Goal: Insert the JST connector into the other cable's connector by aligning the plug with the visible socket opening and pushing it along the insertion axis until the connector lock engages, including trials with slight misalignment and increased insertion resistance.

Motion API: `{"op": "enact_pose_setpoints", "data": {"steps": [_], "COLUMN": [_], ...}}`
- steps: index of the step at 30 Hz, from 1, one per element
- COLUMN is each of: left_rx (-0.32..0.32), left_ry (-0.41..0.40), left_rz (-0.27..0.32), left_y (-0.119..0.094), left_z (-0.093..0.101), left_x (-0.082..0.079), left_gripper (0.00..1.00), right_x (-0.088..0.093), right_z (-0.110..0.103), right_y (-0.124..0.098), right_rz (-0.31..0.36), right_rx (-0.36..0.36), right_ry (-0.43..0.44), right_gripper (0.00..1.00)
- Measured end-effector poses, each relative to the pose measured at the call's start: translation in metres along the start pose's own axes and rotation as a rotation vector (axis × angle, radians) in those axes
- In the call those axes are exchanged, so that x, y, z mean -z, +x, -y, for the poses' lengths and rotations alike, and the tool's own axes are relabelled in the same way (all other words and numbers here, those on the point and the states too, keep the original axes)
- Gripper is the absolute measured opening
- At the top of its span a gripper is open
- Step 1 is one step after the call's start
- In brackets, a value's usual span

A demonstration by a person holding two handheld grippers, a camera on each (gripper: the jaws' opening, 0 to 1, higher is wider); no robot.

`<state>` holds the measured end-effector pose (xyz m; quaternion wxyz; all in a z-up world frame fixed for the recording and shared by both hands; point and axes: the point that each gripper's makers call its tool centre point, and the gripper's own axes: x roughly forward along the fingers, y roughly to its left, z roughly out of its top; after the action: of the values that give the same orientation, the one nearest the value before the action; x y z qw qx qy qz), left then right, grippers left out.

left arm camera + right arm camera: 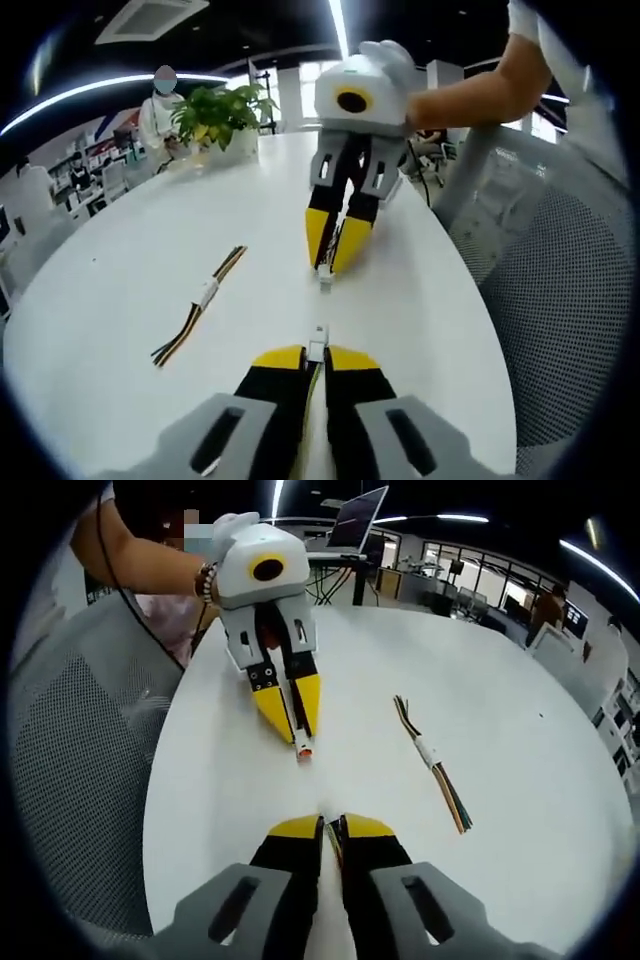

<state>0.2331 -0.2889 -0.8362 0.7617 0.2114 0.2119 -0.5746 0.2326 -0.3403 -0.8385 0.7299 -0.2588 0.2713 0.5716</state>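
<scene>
Above the white round surface (120, 270) the two claws face each other nose to nose, each with a connector at its tip, and the mating has not yet been made. From the left gripper view, the left claw (316, 356) has its yellow-tipped jaws pressed together on a small white connector (317, 342) that pokes out just past the tips, its cable running back between the jaws. Opposite it, the right claw (335, 240) comes down at a slant from a person's hand, jaws pinched on the other connector (324, 279), which hangs just below the tips, close over the surface.

A clear gap of bare surface lies between the two connectors, so alignment looks roughly set, while the push along the axis and the lock click are both still to do. By my reading the two pieces sit near one line, though the fisheye makes that hard to judge.

From the right gripper view, the left claw's connector shows a pale body with an orange-red end (304, 749); the right claw's own piece (331, 825) is too small to make out between the tips, probably the plug side.

Off to one side, a spare bundle of coloured wires (197, 307) with a white band lies flat, well apart from the work. A potted plant (222, 118) stands at the far edge.
</scene>
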Motion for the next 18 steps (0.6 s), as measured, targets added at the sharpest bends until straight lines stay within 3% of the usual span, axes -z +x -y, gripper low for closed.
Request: {"op": "enact_pose_setpoints", "data": {"steps": [10, 18], "left_rx": [0.003, 0.013], "left_ry": [0.027, 0.035], "left_rz": [0.003, 0.005], "left_y": [0.005, 0.008], "left_z": [0.001, 0.004], "left_x": [-0.01, -0.012], "left_gripper": [0.0, 0.0], "right_x": [-0.021, -0.02], "right_z": [-0.004, -0.011], "right_y": [0.004, 0.009], "right_rz": [0.027, 0.005], "right_rx": [0.012, -0.014], "right_ry": [-0.019, -0.036], "right_gripper": [0.04, 0.04]}}
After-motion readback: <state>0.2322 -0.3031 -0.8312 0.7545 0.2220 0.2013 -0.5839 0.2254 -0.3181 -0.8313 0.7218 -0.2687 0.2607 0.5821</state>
